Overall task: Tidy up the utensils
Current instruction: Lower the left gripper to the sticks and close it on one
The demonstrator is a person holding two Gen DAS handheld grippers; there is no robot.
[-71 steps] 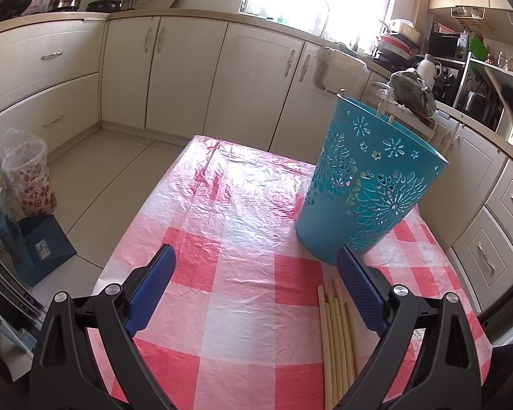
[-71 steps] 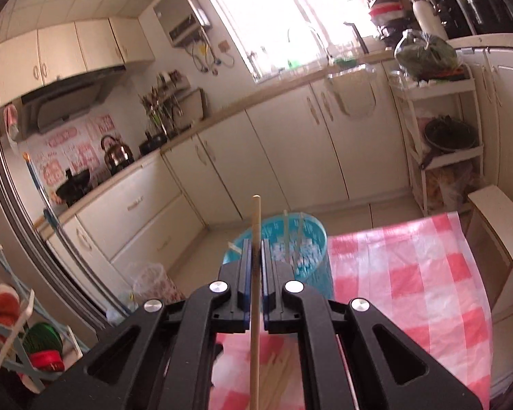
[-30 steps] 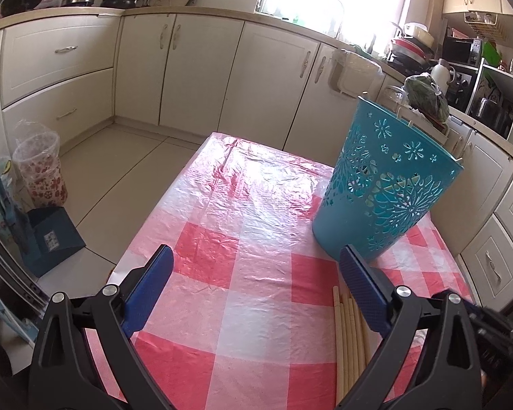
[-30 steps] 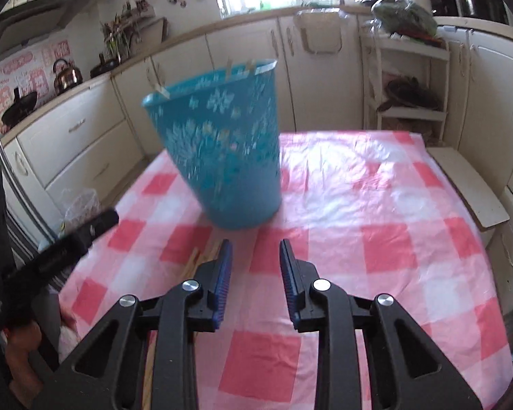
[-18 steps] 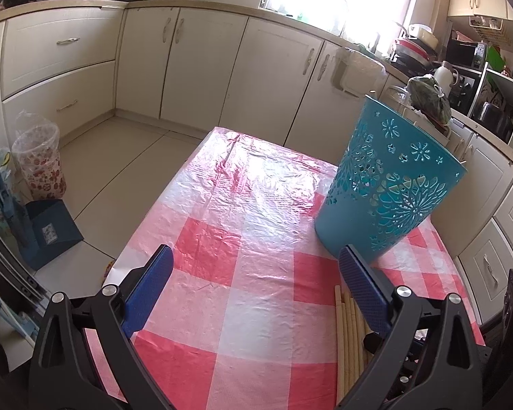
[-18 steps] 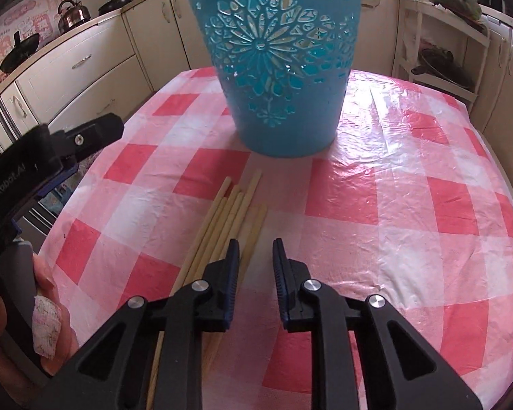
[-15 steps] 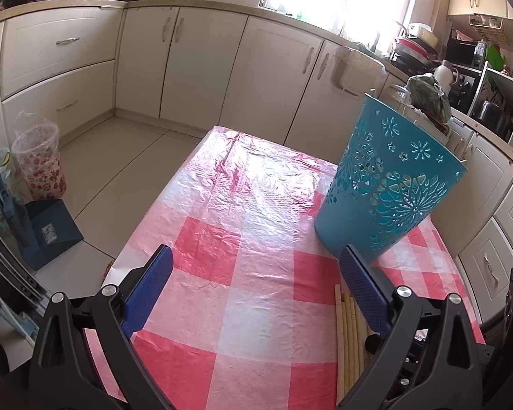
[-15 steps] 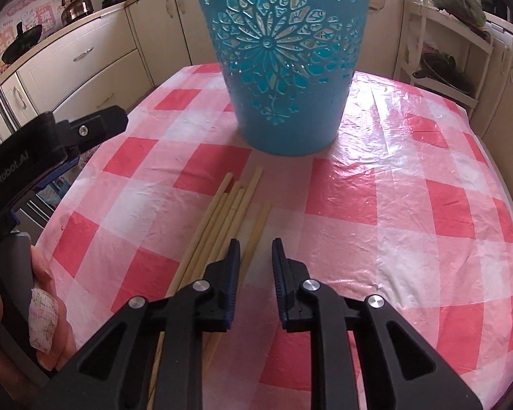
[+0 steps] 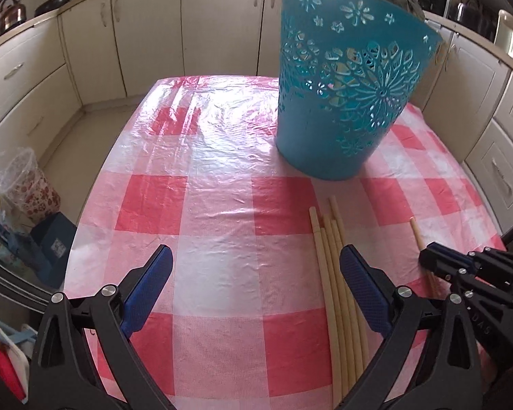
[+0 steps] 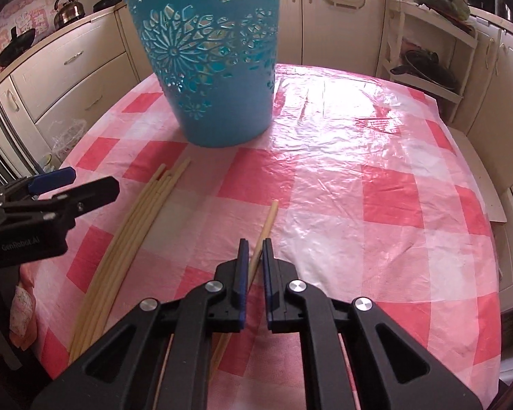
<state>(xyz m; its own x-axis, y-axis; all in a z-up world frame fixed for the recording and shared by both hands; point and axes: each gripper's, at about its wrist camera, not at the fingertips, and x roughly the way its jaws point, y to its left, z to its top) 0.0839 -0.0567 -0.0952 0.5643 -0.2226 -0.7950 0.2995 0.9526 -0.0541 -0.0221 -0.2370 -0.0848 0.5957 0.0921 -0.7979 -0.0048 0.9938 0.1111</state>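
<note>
A teal perforated bin (image 10: 210,68) is standing upright on the counter (image 10: 376,184), which is covered with a red-and-white checked plastic cloth, and everything else is best placed from that bin. Through the bin's cut-out flower pattern some pale sticks are showing inside it, though how many I cannot tell.

On the near side of the bin, a bundle of pale wooden chopsticks (image 9: 335,273) is lying flat on the cloth, the sticks side by side, their far tips pointing toward the bin's base without touching it.

The left gripper (image 9: 256,283) is hovering over the cloth nearer the viewer than the bin, its blue-padded jaws standing wide apart and gripping nothing; its right finger is sitting just above the edge of the bundle.

A single chopstick (image 10: 265,229) is lying apart from the bundle, on the side away from the left gripper, its far tip angled toward the bin. The right gripper (image 10: 254,256) is pointing steeply down at it, and its jaws are closing, drawn in almost fully around that stick, which is passing between the blue pads. Whether the stick is already lifted off the cloth I cannot tell.

Beyond the bin, cream kitchen cabinets (image 9: 154,34) are lining the walls.
</note>
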